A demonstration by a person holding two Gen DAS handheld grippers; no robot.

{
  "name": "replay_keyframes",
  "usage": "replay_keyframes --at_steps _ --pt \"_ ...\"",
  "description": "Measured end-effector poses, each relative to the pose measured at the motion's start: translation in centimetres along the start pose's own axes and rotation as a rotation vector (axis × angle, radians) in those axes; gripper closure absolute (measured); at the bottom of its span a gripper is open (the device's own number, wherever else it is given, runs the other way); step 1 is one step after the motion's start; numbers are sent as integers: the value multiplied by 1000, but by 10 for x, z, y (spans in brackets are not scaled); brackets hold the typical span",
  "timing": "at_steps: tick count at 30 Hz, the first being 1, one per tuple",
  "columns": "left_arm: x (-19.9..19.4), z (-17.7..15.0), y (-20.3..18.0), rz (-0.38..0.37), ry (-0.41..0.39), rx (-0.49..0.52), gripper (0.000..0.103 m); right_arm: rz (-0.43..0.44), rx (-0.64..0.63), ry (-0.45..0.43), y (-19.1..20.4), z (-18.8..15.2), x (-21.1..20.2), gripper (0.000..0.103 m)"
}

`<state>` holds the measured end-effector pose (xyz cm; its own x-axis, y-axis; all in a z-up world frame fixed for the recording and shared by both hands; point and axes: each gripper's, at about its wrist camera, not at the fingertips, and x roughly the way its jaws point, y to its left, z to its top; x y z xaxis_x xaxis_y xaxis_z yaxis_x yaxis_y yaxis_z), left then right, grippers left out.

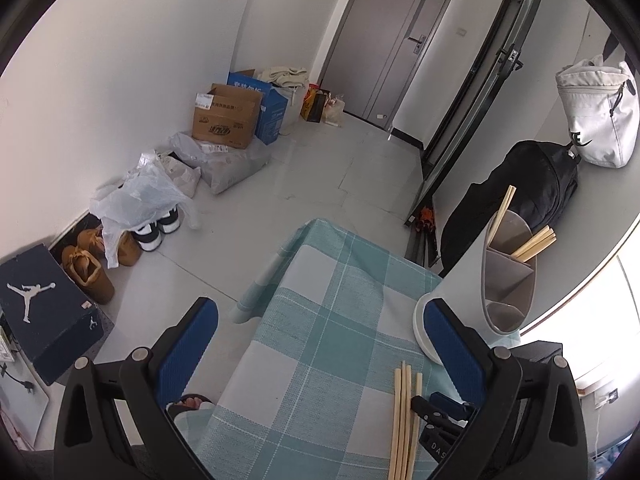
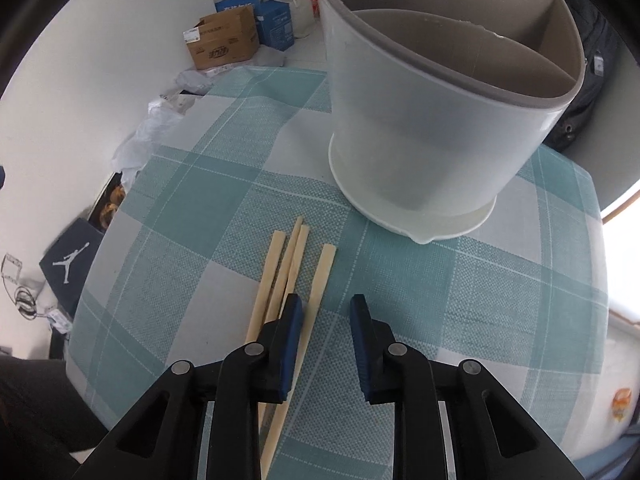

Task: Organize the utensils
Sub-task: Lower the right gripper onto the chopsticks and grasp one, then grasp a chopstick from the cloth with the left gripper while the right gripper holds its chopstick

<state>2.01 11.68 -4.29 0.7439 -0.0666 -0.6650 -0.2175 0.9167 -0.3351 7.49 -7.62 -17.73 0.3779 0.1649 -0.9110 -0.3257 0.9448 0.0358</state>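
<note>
- Right gripper point(image 2: 326, 312) jaws stand narrow, one chopstick point(image 2: 316, 292) between them, pads not pressing it.
- Left gripper point(image 1: 320, 344) jaws gape wide, holding nothing.
- Four pale wooden chopsticks point(image 2: 286, 276) lie lower centre on the checked worktop point(image 2: 500, 280).
- White divided holder point(image 2: 420, 128) stands upper right.
- Jumpman logo on a dark shoebox point(image 1: 44, 308), lower left.

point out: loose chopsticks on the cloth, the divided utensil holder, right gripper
loose chopsticks point(image 2: 297, 256), right wrist view, mid-shaft of the bundle.
divided utensil holder point(image 2: 400, 128), right wrist view, white outer wall.
right gripper point(image 2: 326, 312), right wrist view, gap midway between blue fingertips.
</note>
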Motion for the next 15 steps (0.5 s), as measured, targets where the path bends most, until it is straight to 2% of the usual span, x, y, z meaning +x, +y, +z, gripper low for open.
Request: replay_keyframes --at_steps 4,11,15 --pt "-5 -2 -6 32 -34 51 3 15 -17 4 -9 -7 -5 98" --pt "-7 0 -7 20 -32 56 3 64 -11 29 -31 -27 -17 98" --pt "0 0 -5 12 2 36 3 69 -39 39 -31 -21 -14 97"
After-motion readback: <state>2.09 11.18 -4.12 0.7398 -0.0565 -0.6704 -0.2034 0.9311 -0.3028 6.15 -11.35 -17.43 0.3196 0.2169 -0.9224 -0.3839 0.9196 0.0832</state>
